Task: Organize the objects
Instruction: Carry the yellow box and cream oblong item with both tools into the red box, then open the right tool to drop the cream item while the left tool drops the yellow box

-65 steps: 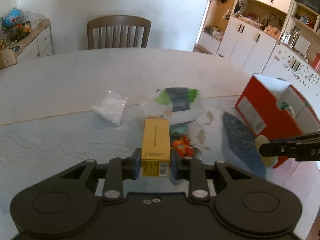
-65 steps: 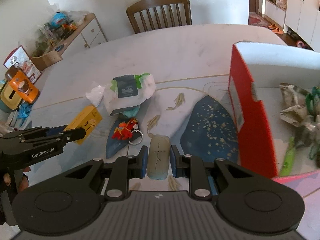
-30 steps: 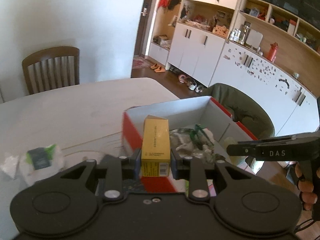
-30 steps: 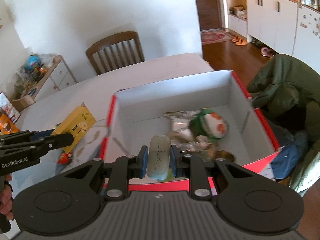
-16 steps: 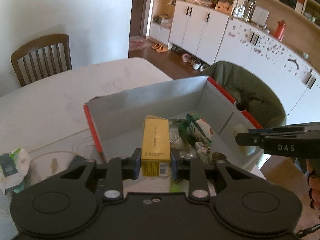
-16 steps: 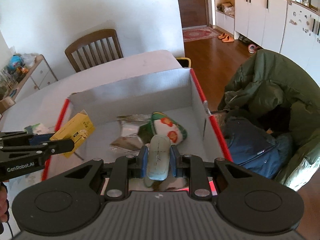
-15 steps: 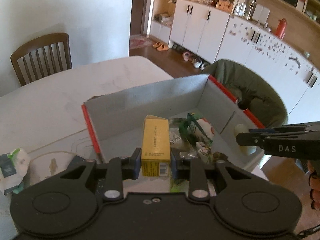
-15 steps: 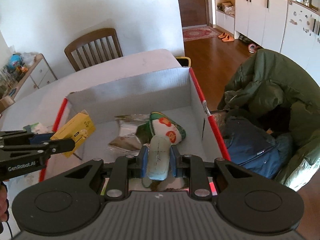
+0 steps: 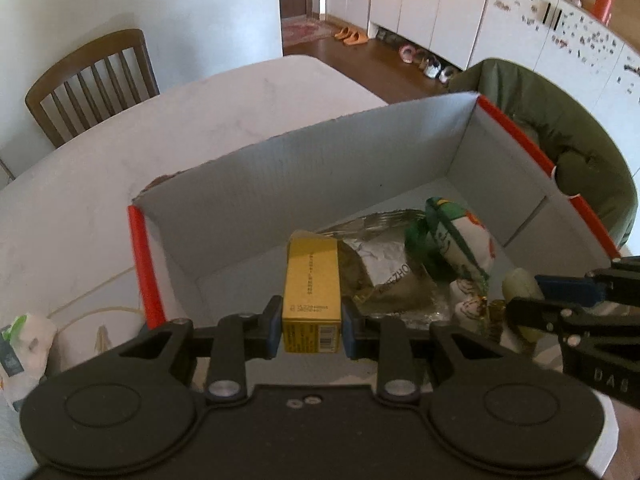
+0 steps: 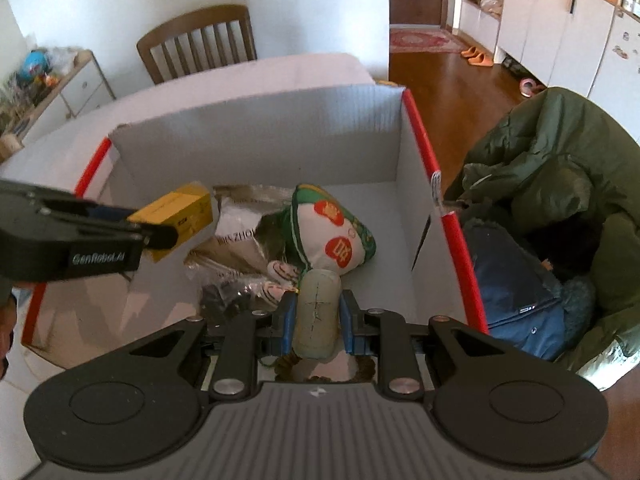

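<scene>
left wrist view: both loads over the box

left gripper [image 9: 312, 326] clamps a yellow rectangular carton [image 9: 312, 288]; right gripper [image 10: 318, 322] pinches a pale green oblong pouch [image 10: 316, 316]. both hang above the red-edged white cardboard box [image 9: 304, 176], which already holds a foil bag [image 10: 240, 232]. releases remain; a white packet [image 9: 22, 340] waits on the table.

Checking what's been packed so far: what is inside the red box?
In the red box: a green-and-white plush pouch and crinkled silver foil bags. Whatever lies beneath them, or behind the near wall, is hidden.
</scene>
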A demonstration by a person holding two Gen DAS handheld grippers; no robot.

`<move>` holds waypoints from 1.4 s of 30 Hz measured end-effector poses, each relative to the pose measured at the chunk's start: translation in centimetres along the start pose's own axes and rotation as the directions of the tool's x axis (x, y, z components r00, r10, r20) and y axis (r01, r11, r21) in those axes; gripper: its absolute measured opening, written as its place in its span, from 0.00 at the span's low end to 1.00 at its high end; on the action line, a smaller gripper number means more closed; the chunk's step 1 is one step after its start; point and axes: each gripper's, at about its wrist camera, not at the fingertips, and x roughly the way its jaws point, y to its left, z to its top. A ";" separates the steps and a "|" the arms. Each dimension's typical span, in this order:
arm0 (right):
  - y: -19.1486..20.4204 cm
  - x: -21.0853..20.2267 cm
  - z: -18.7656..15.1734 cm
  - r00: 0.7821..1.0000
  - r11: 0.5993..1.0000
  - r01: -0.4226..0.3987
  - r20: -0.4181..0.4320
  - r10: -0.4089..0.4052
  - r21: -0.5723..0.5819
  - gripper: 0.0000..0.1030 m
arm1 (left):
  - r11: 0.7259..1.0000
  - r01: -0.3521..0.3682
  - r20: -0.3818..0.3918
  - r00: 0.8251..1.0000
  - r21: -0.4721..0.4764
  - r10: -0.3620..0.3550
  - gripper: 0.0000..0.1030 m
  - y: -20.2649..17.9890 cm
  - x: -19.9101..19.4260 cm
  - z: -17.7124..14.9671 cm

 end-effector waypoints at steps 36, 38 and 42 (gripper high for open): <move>-0.9 -4.3 -0.2 0.990 0.994 -0.105 0.095 0.105 -0.007 0.25 | 0.988 0.067 0.044 0.997 -0.136 -0.062 0.53 1.9 -4.1 -1.3; -0.7 -5.1 -0.3 0.987 0.994 -0.111 0.113 0.110 -0.004 0.28 | 0.988 0.067 0.073 0.996 -0.142 -0.057 0.55 2.2 -5.4 -1.5; 0.2 -6.3 -0.4 0.983 0.992 -0.127 0.134 0.128 -0.013 0.28 | 0.988 0.062 0.146 0.988 -0.138 -0.042 0.63 3.0 -8.4 -2.2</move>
